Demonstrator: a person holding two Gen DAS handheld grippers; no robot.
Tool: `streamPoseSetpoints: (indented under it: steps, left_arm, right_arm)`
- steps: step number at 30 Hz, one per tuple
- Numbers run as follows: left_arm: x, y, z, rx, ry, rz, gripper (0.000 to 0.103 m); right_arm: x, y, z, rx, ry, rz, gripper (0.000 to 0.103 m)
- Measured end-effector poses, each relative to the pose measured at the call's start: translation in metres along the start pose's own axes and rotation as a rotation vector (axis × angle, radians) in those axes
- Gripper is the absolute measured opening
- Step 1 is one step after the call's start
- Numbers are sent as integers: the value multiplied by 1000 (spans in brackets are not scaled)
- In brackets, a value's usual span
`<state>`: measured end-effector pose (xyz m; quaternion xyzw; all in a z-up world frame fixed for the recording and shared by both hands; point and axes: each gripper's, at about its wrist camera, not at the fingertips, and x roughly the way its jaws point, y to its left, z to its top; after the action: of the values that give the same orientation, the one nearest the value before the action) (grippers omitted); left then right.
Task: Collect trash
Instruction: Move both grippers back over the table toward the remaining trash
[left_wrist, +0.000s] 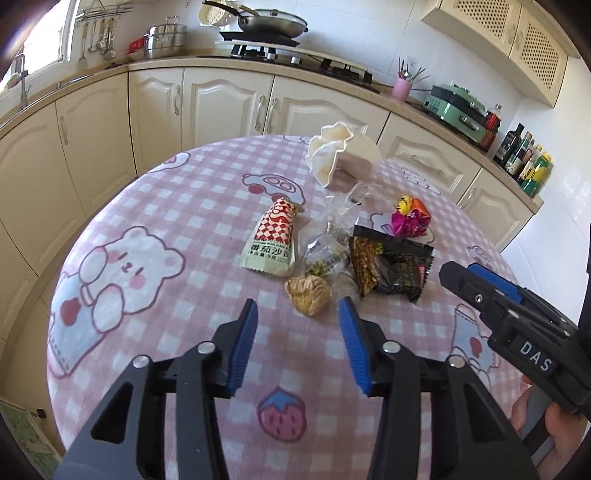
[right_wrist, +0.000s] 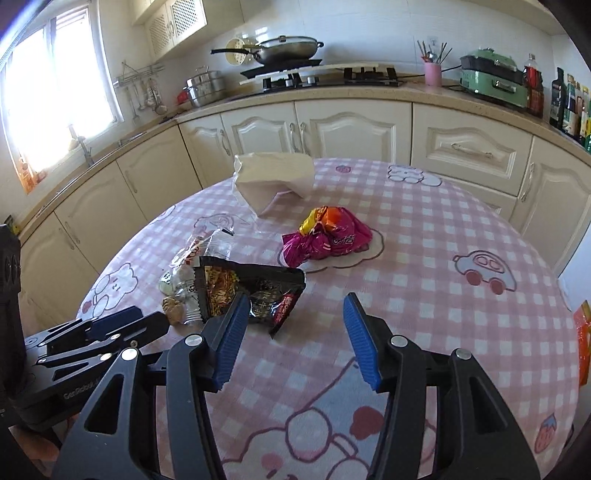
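On checked tablecloth (left_wrist: 177, 221): ketchup sachet (left_wrist: 271, 238) clear only in left view; both grippers' fingers (left_wrist: 352, 332) apart, empty.

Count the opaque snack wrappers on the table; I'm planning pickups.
3: a red-checkered white sachet at the pile's left, a black packet in front of the right gripper, a crumpled magenta wrapper beyond it. Clear plastic bags might hide more.

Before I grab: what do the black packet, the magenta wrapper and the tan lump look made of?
Black packet: glossy plastic or foil film, with glints and creases. Magenta wrapper: shiny crumpled film, likely metallised plastic. Tan lump: matte and wrinkled, perhaps crumpled paper or food; unclear.
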<state>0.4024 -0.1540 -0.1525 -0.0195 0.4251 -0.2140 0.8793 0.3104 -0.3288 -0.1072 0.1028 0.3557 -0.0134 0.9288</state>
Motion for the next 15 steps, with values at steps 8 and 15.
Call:
streamPoseSetpoints:
  steps: [8, 15]
  left_arm:
    - [17, -2, 10, 18, 29, -56, 32]
    - [19, 1, 12, 3, 23, -89, 27]
  right_arm:
    - [22, -2, 3, 35, 83, 45, 51]
    - [35, -1, 10, 37, 120, 69, 35]
